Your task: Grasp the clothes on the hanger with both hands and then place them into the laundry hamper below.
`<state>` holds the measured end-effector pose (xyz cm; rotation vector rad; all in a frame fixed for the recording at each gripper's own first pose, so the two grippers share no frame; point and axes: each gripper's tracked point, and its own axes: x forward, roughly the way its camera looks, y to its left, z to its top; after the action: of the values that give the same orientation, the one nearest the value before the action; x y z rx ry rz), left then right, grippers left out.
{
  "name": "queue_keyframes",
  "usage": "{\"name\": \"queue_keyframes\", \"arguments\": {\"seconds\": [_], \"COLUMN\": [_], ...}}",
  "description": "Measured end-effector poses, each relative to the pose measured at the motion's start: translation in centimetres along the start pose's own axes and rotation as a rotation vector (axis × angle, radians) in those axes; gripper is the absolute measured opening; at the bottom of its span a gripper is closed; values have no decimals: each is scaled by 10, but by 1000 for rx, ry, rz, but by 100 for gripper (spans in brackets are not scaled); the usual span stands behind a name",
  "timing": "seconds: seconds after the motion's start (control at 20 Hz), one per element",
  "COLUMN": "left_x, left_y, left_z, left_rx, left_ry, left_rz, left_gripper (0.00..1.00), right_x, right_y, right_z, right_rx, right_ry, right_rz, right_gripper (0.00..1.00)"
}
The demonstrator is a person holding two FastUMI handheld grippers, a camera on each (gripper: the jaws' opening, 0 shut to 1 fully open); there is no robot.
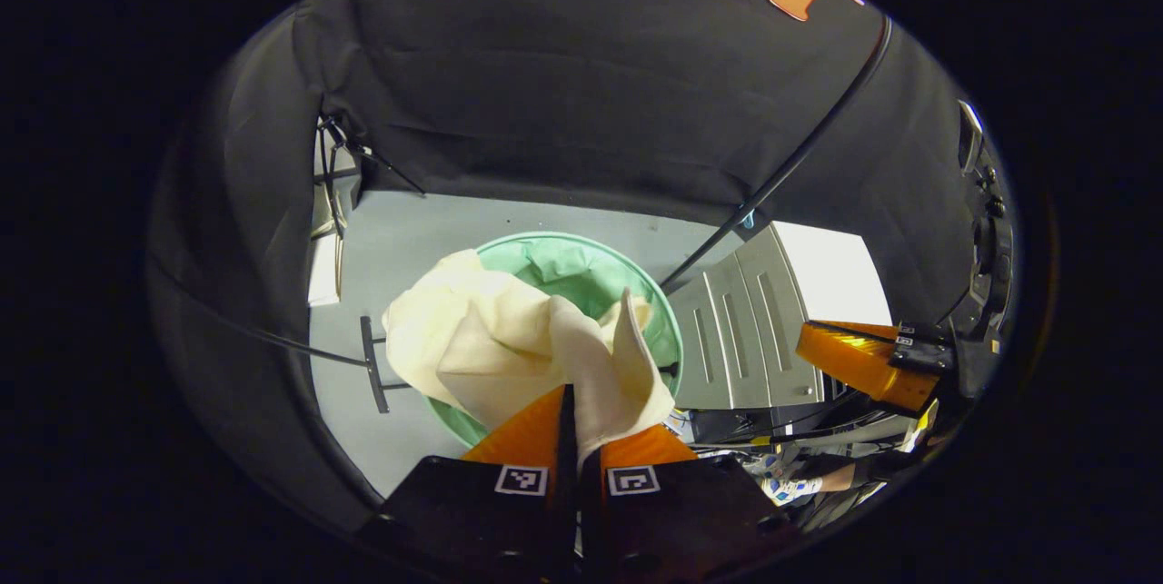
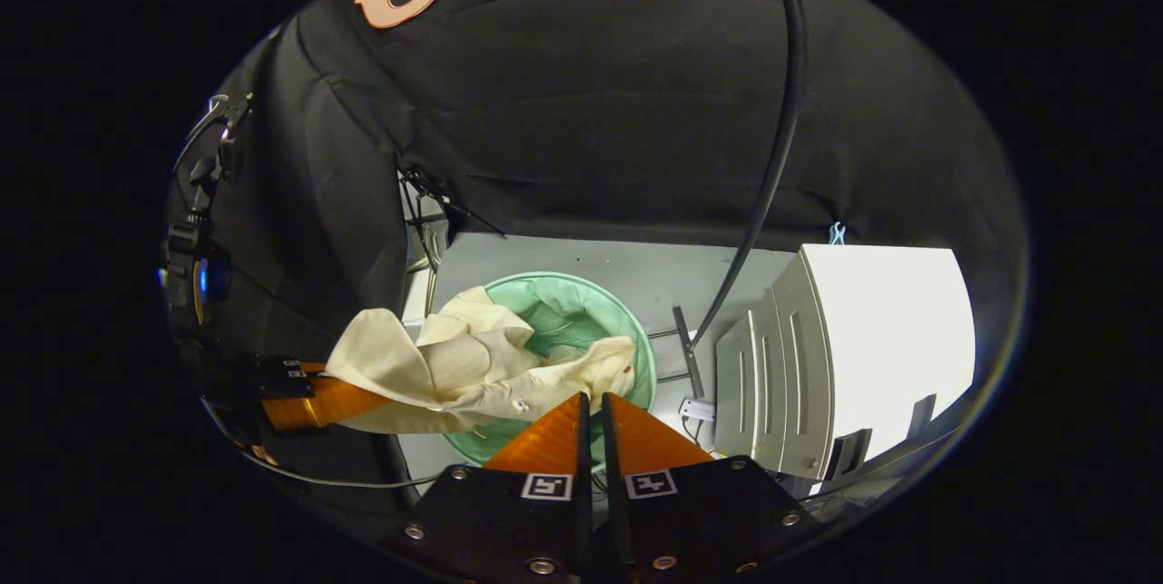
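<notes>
Below, the left gripper [image 1: 576,425] pinched a fold of the cream garment [image 1: 509,339], which draped over the green hamper [image 1: 581,271] on the grey floor [image 1: 409,239]. The right gripper [image 2: 592,416] was closed on nothing, beside a white cabinet [image 2: 872,339].

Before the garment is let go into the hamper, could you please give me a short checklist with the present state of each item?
1. Left gripper pinches the cream garment: ok.
2. Right gripper grips the garment: cannot tell; its fingers look closed, with cloth just ahead of the tips.
3. Garment over the green hamper: ok.
4. Garment fully inside the rim: not ok; part drapes outside.
5. Hamper upright, mouth open: ok.
</notes>
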<state>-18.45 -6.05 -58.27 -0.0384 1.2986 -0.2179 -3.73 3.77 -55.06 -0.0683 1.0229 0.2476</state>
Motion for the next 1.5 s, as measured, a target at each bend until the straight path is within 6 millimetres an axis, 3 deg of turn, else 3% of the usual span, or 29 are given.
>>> {"name": "queue_keyframes", "arguments": {"seconds": [0.15,0.25,0.3,0.35,0.4,0.45,0.5,0.55,0.6,0.65,0.8,0.85,0.95,1.2,1.5], "left_x": [-3,-10,-14,-19,-25,-30,-35,-41,-48,-54,-78,-87,-110,-182,-271], "left_y": [-4,-5,-4,-4,-5,-3,-4,-1,5,11,18,21,26,34,47], "left_z": [1,10,14,16,18,22,24,25,27,30,45,51,67,121,170], "left_rx": [-29,-27,-25,-26,-31,-34,-40,-43,-46,-46,-45,-46,-59,-64,-31], "left_ry": [-4,-29,-40,-51,-61,-73,-81,-91,-102,-117,-169,-193,-246,-429,-640], "left_rz": [-19,-17,-11,-14,-17,-9,-7,2,22,38,64,74,88,100,141], "left_gripper": [14,35,53,53,69,84,100,98,100,96,98,100,100,98,98], "right_x": [-6,-11,-13,-18,-21,-23,-27,-30,-34,-39,-55,-60,-76,-128,-205], "right_y": [-4,-4,-3,-2,-2,-1,0,0,2,3,4,5,5,1,3], "right_z": [-5,-8,-7,-9,-8,-8,-7,-5,-2,2,17,24,39,93,157], "right_rx": [9,19,21,20,16,12,8,3,-3,-7,-16,-17,-24,-78,-111], "right_ry": [-4,-3,-2,-1,-3,-7,-12,-15,-21,-29,-60,-74,-105,-232,-407], "right_rz": [-15,-17,-17,-19,-20,-20,-19,-21,-23,-22,-32,-32,-37,-65,-88], "right_gripper": [10,18,21,24,26,35,29,44,38,56,72,88,93,93,93]}}
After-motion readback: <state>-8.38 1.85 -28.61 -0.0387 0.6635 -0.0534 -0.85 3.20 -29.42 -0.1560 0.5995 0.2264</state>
